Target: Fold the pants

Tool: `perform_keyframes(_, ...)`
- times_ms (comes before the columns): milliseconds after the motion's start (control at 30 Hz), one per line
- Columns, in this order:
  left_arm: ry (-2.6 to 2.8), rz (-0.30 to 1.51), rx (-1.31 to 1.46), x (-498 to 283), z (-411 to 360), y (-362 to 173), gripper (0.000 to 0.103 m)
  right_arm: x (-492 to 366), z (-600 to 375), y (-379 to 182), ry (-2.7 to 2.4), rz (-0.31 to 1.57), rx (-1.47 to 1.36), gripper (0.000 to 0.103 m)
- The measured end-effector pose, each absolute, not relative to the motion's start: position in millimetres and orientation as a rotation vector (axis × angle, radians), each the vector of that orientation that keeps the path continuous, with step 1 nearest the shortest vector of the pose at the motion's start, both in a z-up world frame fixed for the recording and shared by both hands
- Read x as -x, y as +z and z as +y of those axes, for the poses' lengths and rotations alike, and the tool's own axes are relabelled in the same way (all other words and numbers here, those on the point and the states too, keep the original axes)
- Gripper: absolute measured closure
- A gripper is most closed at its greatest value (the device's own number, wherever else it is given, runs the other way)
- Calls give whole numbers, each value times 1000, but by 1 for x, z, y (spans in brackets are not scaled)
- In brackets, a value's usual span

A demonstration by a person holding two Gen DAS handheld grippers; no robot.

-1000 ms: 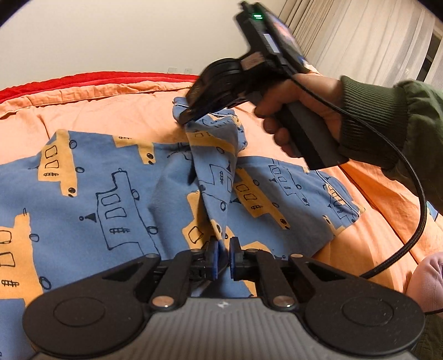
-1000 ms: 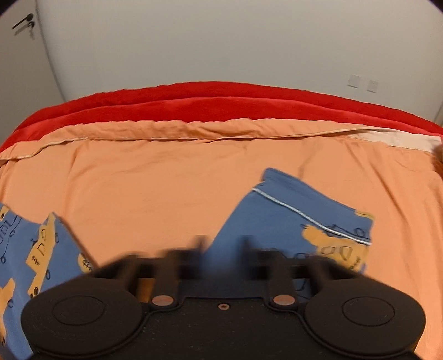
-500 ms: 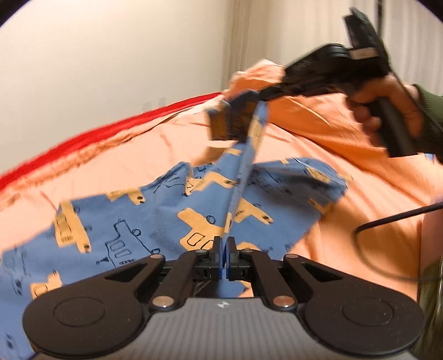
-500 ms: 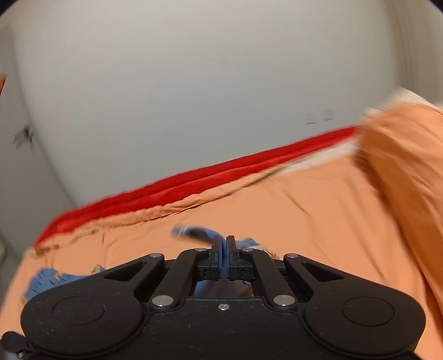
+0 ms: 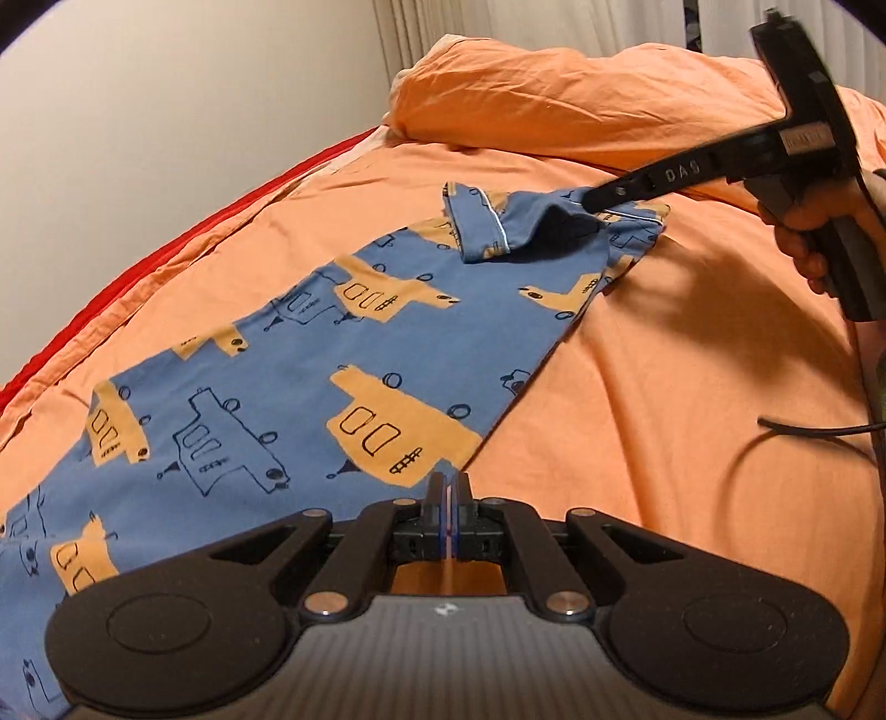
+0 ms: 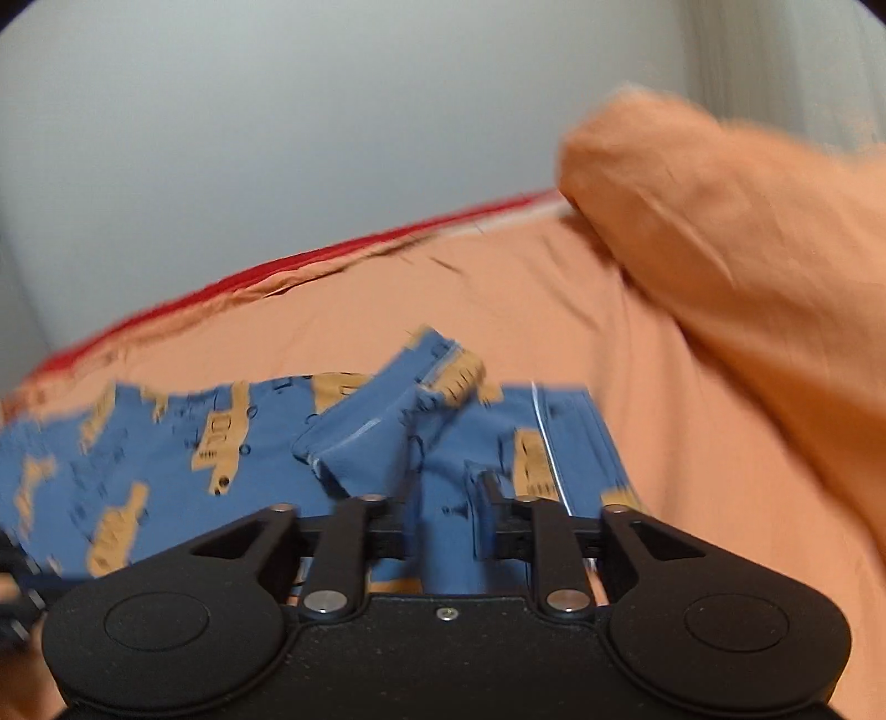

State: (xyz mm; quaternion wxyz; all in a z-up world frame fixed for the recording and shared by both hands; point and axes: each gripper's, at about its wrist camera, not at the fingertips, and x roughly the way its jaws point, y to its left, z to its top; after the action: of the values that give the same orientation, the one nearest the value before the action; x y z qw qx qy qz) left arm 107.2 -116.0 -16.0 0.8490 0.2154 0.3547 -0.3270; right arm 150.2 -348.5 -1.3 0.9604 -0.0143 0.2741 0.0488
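Pants (image 5: pixel 310 354), blue with orange vehicle print, lie spread on the bed (image 5: pixel 681 387), long axis running from lower left to upper right in the left wrist view. Far end has a white-piped hem flipped back over itself (image 5: pixel 482 232). Fabric mostly flat, some bunching at that far end.

Left claw (image 5: pixel 449 487): fingers pressed together at the near edge of the pants, a thin sliver of cloth pinched between them. Right claw (image 6: pixel 447 518): fingers apart, blue cloth visible in the gap, not clamped; tip sits over the far hem in the left wrist view (image 5: pixel 601 202). Right hand (image 5: pixel 814 249) wraps the handle, dark cable (image 5: pixel 819 429) trailing across the bed.

Surface: bed with orange sheet, lightly wrinkled, shadow of the right claw cast beside the pants. Orange pillow (image 5: pixel 581 94) at the head, just beyond the hem, not touching it. Red blanket (image 5: pixel 183 249) shows as a strip along the far edge of the bed. Plain pale wall (image 5: pixel 194 99) behind, pale curtain (image 5: pixel 398 33) in folds above the pillow. Right wrist view is motion-blurred; small print details unreadable there.
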Motion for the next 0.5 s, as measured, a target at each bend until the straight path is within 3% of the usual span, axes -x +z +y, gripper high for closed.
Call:
perform_keyframes(67,-687,750,-447,-106,-116,-16,102,-144,-322,1,146,454,220,44)
perform_keyframes(200,-684,751,-437,-106,-116,-16,102,-147,-271,-7,243,348,531,44)
perform_keyframes(433,-678,758,-391,-109,-116,-18,102,-179,-261,-45,232,527,626,71)
perform_keyframes(500,-678,760,-390,-109,-116,-19,102,-179,-262,-48,224,530,625,83)
